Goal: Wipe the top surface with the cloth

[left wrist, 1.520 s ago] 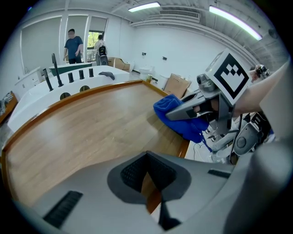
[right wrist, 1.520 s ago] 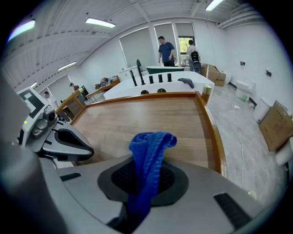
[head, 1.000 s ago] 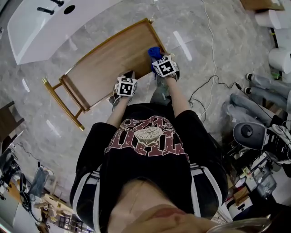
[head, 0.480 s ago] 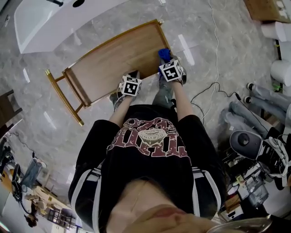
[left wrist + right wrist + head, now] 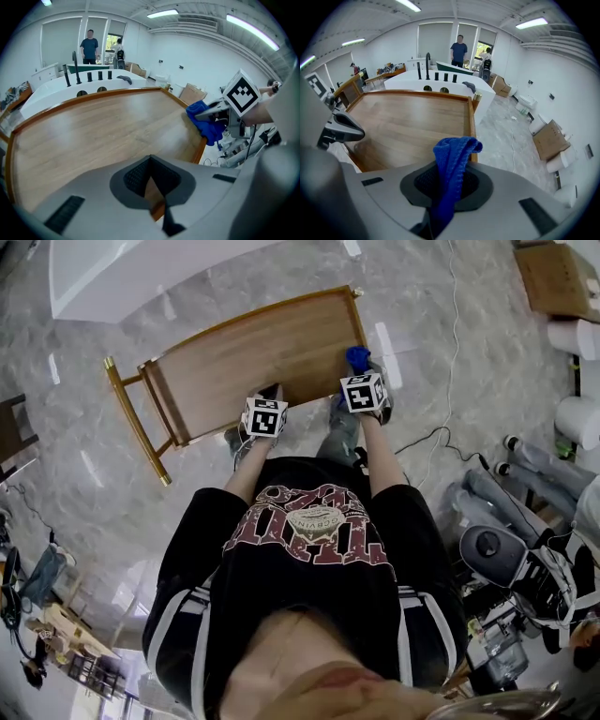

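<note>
The wooden table top (image 5: 253, 352) lies ahead of me, with both grippers at its near edge. My right gripper (image 5: 364, 392) is shut on a blue cloth (image 5: 357, 357), which hangs bunched over the top's near right edge. In the right gripper view the cloth (image 5: 452, 161) stands up out of the jaws of the right gripper (image 5: 447, 187), with the wood (image 5: 408, 126) beyond. My left gripper (image 5: 264, 416) sits to the left at the same edge. In its own view the left gripper (image 5: 152, 187) is shut with nothing in it, and the cloth (image 5: 206, 123) shows at right.
A white sink counter (image 5: 141, 268) with black taps (image 5: 436, 77) stands past the table. Cardboard boxes (image 5: 553, 277), white rolls (image 5: 574, 418), cables (image 5: 441, 437) and equipment (image 5: 525, 568) crowd the marble floor to the right. Two people (image 5: 459, 47) stand far back.
The head camera has shifted, so the table sits further right in view. Both grippers stay at the near edge, and the cloth remains held at the right side.
</note>
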The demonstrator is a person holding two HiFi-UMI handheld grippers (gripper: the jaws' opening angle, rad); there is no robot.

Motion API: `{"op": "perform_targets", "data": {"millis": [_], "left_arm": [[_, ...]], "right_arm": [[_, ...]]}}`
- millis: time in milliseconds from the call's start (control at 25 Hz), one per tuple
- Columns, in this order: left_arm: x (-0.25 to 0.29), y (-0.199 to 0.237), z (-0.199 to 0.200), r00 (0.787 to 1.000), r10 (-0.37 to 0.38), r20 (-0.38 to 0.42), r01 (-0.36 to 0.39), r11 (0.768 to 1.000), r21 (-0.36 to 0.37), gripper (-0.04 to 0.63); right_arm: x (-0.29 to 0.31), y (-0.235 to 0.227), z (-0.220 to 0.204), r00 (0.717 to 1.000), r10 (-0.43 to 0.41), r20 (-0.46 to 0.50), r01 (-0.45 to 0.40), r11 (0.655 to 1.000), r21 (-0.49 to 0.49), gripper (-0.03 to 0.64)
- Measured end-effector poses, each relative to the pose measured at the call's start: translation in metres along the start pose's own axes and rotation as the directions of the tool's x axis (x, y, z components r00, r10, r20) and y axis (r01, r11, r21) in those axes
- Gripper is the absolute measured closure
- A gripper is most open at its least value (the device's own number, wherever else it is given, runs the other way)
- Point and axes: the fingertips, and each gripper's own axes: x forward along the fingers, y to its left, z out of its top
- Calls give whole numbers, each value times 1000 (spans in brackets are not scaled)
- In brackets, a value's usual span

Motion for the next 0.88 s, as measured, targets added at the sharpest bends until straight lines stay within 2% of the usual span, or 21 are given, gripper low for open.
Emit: {"op": "perform_targets", "data": {"millis": [160,320,680,880], "left_arm": [[-13,18,6,998,42,51,-40,998,-38,549],[-19,31,5,995,64,80,-59,996,-74,549],[-37,42,4,987,94,131,-76,988,-136,549],[-49,46,10,979,113,169,-86,984,-156,549]], "right_arm": [[-5,22,23,991,77,111,-81,996,24,560],[-3,51,36,976,139,168,-142,990,3,560],[1,108,52,952,258,165,-253,966,-53,560],[-3,140,66,928,331,172,-319,943,-93,560]]}}
